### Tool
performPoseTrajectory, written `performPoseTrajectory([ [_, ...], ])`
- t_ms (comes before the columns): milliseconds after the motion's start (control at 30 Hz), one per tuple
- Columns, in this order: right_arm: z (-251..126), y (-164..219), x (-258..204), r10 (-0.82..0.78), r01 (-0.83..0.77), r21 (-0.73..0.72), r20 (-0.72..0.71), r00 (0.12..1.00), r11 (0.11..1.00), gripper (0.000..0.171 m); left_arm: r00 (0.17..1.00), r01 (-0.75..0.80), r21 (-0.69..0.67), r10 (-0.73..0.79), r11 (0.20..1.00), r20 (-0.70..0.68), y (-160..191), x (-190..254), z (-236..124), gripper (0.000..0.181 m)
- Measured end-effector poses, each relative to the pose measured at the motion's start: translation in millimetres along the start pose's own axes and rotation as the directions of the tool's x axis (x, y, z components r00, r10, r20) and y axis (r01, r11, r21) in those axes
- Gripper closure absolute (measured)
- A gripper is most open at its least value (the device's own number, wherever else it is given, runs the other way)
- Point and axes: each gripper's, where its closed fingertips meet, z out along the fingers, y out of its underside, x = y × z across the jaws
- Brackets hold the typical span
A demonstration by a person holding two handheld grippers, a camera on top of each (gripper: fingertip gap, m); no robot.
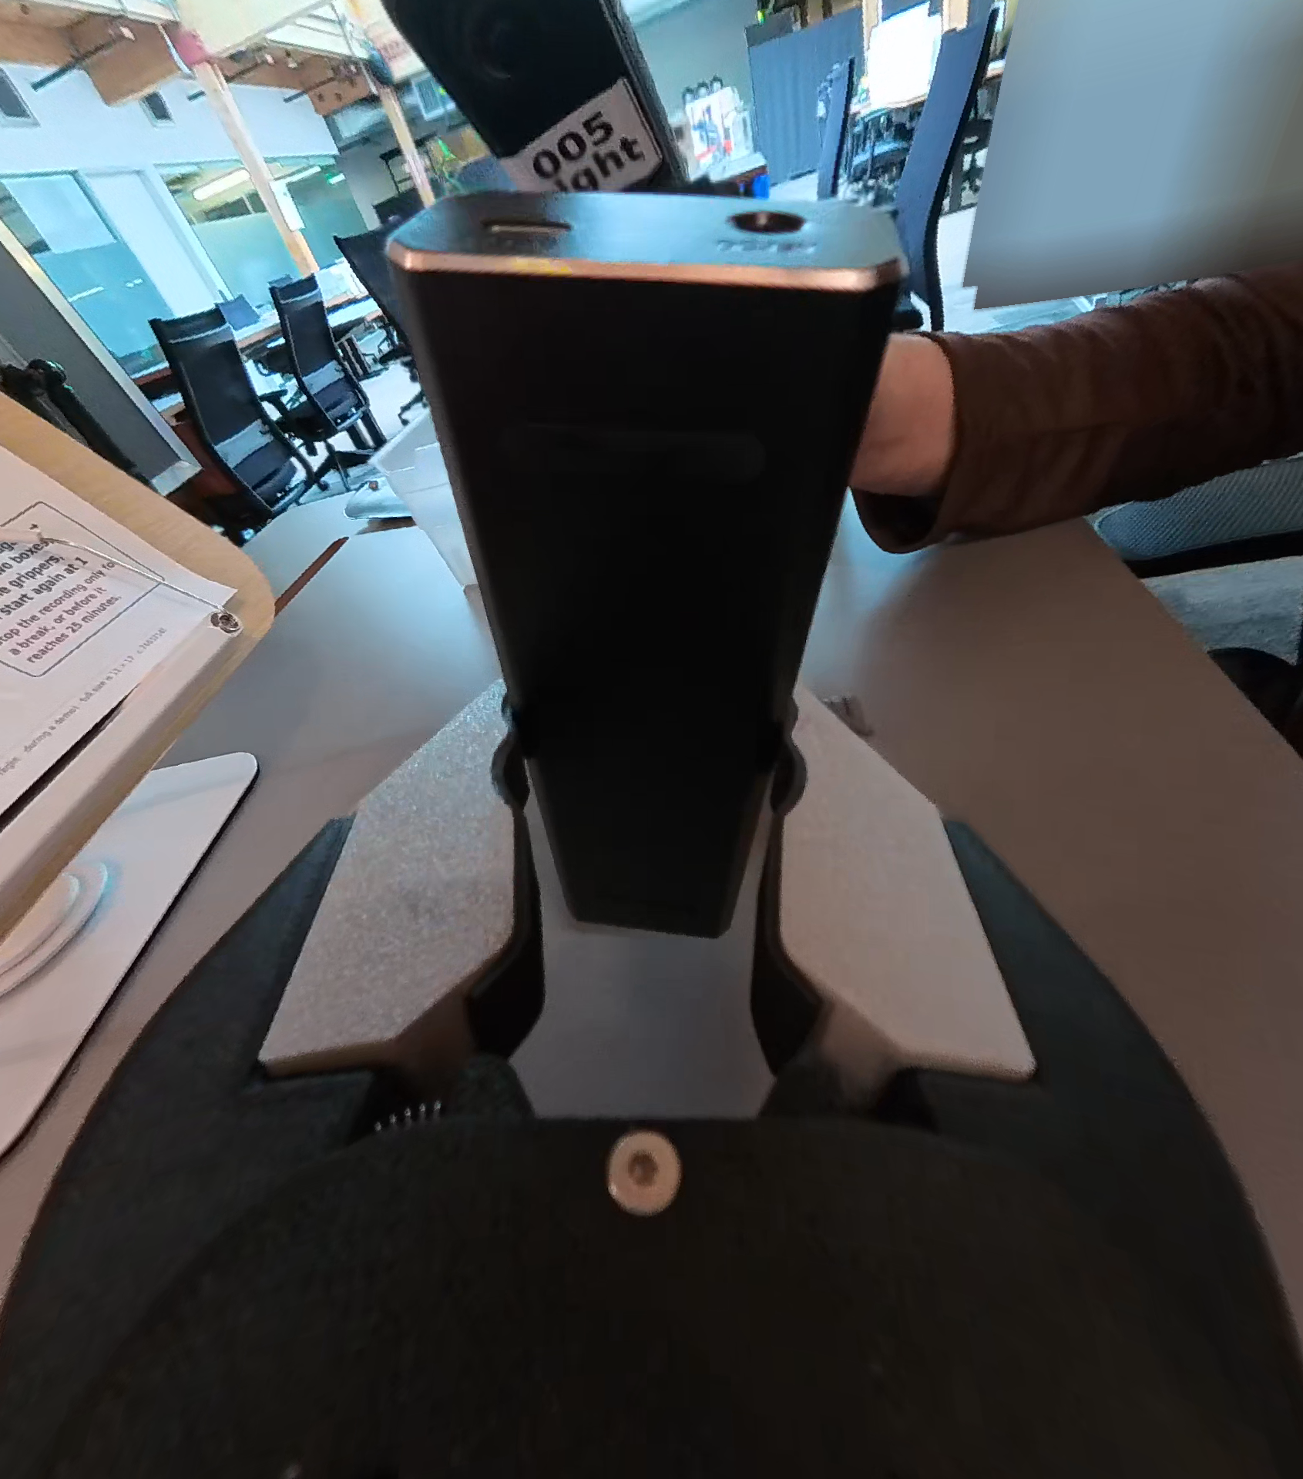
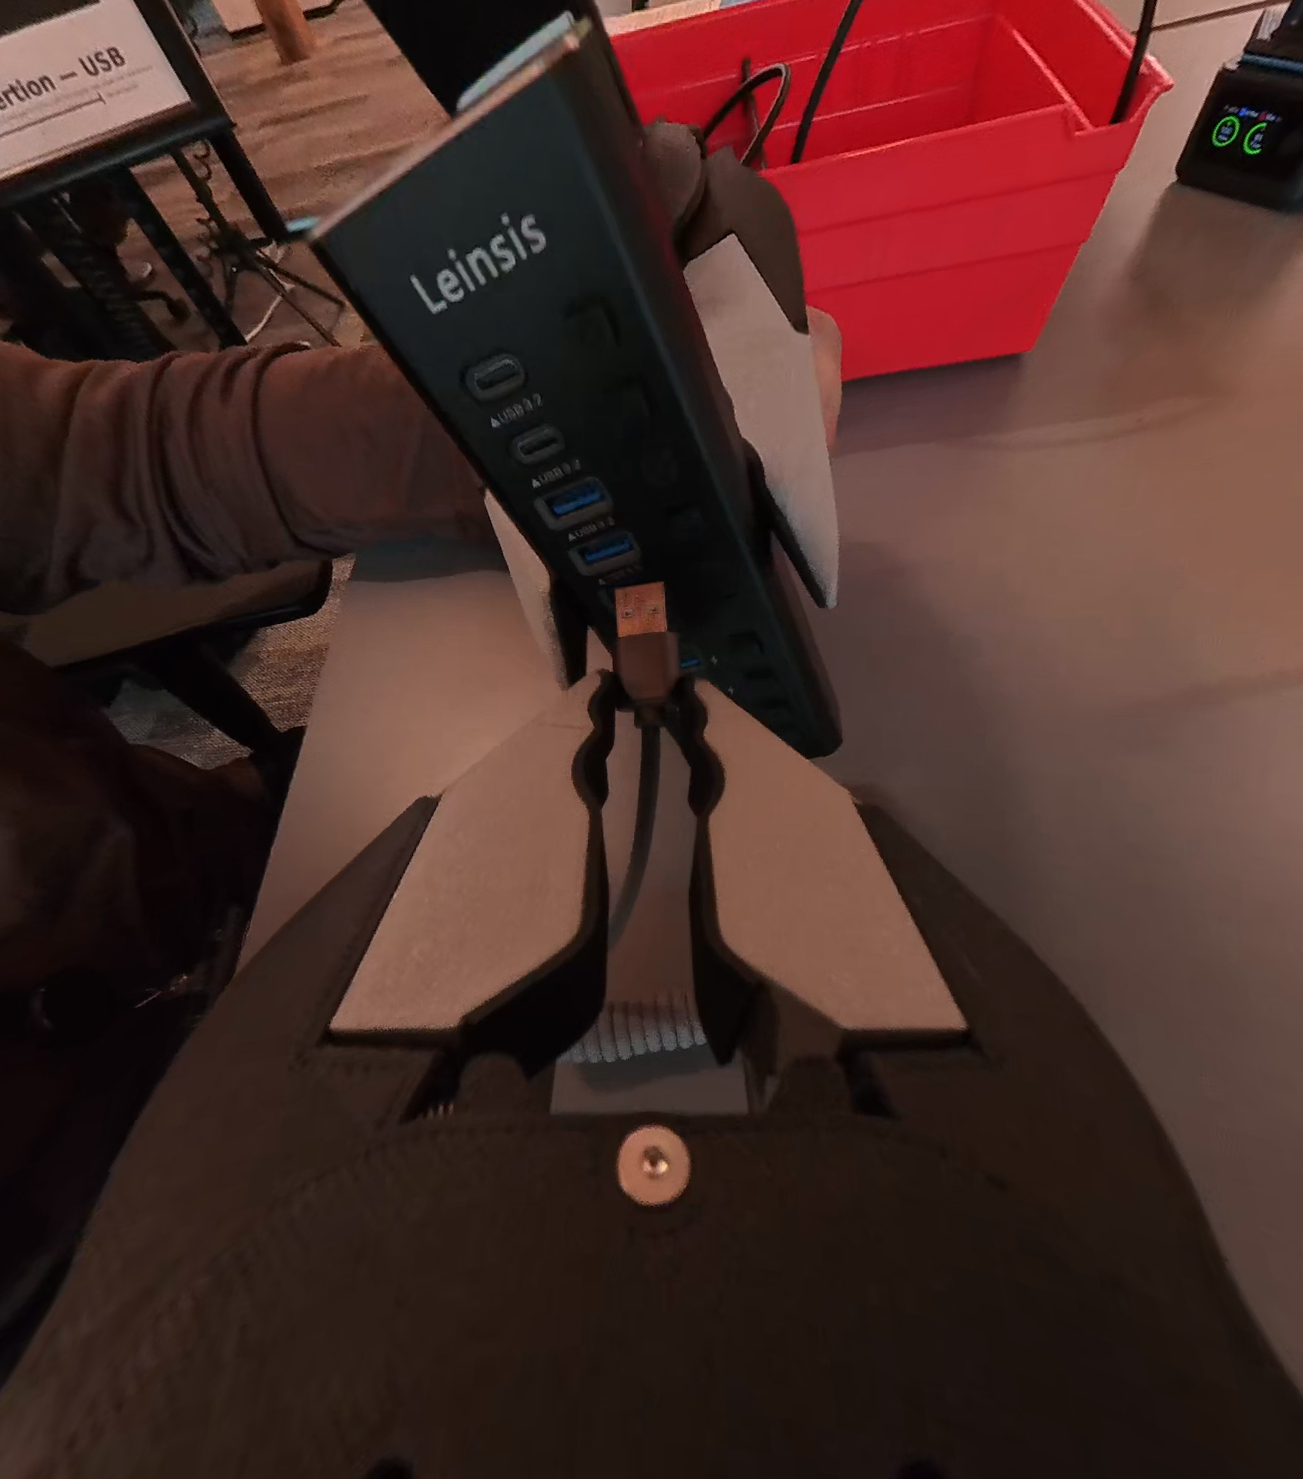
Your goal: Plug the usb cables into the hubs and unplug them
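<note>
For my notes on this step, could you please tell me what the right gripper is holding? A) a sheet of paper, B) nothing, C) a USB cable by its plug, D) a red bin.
C: the right gripper is shut on the USB cable just behind its metal plug, which points at the black hub held by the left gripper.

Left wrist view looks level along its fingers [image 1: 528, 840], very near the hub [image 1: 644, 560]. Right wrist view looks down at the desk [image 2: 1112, 640]. Both share the hub, at 12 o'clock.
</note>
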Motion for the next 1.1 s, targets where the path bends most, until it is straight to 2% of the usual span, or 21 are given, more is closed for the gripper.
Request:
performPoseTrajectory([
  [567, 3.0, 15.3, -1.5, 0.001, -0.003, -0.114, -0.015, 1.0, 0.993, 0.158, 0.995, -0.095, -0.12, 0.098, 0.988, 0.014, 9.6, 4.9, 5.1, 0.122],
  [867, 3.0, 25.3, 2.2, -0.08, 0.064, -0.2, -0.071, 0.994, 0.978, 0.158, 0.984, -0.162, -0.246, 0.174, 0.956, 0.029, 19.9, 7.1, 9.3, 0.122],
  [1100, 4.1, 21.8, 2.2, -0.156, 0.132, -0.21, -0.106, 0.982, 0.969, 0.159, 0.987, -0.147, -0.245, 0.158, 0.958, 0.026, 19.0, 8.0, 9.3, 0.121],
])
